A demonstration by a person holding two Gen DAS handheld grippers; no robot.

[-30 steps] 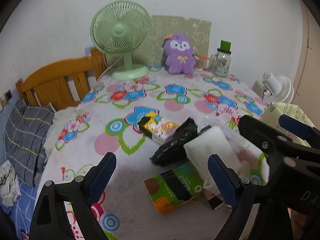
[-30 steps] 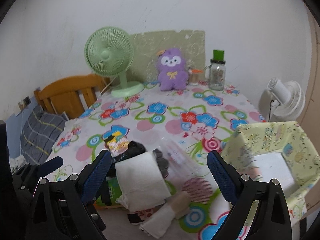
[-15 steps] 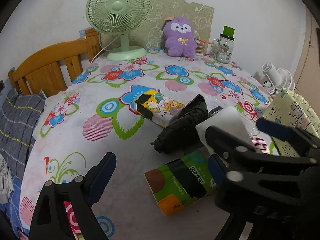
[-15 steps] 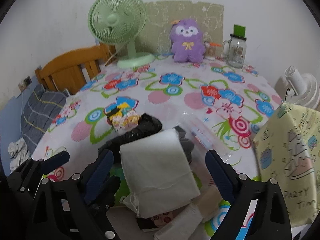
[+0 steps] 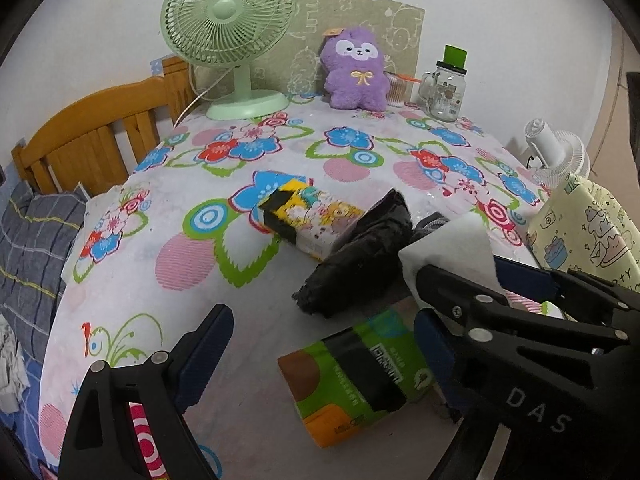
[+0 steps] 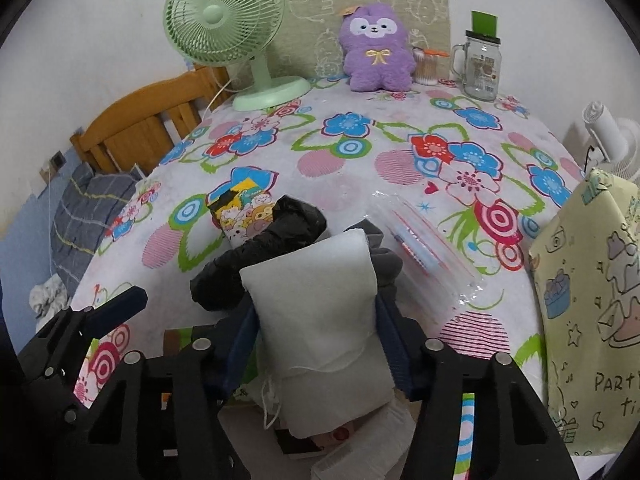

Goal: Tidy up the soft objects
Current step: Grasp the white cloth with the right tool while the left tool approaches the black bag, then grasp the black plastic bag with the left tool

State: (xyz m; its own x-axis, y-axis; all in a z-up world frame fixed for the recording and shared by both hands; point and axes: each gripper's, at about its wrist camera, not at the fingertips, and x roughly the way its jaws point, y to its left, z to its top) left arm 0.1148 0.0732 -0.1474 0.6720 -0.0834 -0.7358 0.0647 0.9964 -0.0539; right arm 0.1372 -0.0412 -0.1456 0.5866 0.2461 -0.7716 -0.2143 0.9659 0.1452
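Two gripper fingers of the right gripper (image 6: 316,344) pinch the white folded cloth (image 6: 320,312) near the desk's (image 6: 360,152) front edge; the left gripper (image 5: 320,356) stands spread beside it.

Matt white cloth pad (image 6: 320,300); glossy tablecloth (image 6: 360,152)

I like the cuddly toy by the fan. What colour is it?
The plush toy is purple, with a white face and a small yellow bow. The right wrist view shows it best.
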